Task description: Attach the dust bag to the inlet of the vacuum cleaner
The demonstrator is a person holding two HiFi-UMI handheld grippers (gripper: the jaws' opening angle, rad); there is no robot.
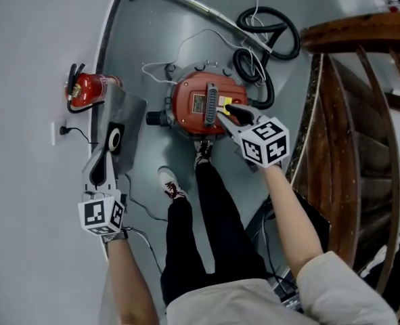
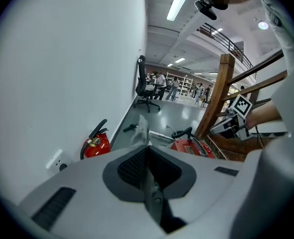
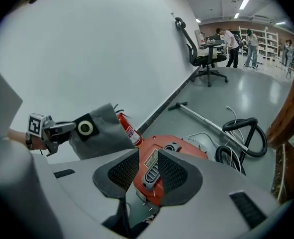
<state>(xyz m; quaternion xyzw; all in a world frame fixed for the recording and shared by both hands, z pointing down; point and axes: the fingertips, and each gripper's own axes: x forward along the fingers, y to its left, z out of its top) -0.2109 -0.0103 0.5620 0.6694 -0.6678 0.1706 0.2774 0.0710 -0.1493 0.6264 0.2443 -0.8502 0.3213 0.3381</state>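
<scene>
Landmark: vacuum cleaner [image 1: 193, 103], a red round canister on the grey floor [image 1: 152, 39], with a dark ribbed handle across its top. All places below are given from it, as the head view shows them.

1. White wall [image 1: 30, 59]; well left of the vacuum cleaner, meeting the floor along a dark skirting line.
2. Wooden stair railing [image 1: 362, 32]; right of the vacuum cleaner, near it.
3. Person's legs [image 1: 213, 215] in black trousers; just below the vacuum cleaner, one shoe at its lower edge.
4. Dust bag [image 1: 122, 117]; grey, with a black collar and a pale ring round its opening. It is held in the air left of the vacuum cleaner, clear of it and not on any inlet.
5. Black hose [image 1: 274, 29]; coiled at the vacuum cleaner's upper right.
6. Metal wand [image 1: 200, 5]; lying on the floor above the vacuum cleaner.
7. Fire extinguisher [image 1: 88, 90]; red, left of the vacuum cleaner against the wall, beyond the dust bag.
8. Right gripper [image 1: 228, 110]; over the right part of the vacuum cleaner's top. Its jaws are partly apart with nothing held, and the handle shows through the gap in the right gripper view; contact cannot be told.
9. Left gripper [image 1: 106, 156]; lower left of the vacuum cleaner, jaws closed together on the dust bag's edge by the collar.
10. Wall socket [image 1: 53, 133]; on the wall, far left of the vacuum cleaner, with a black plug in it.
</scene>
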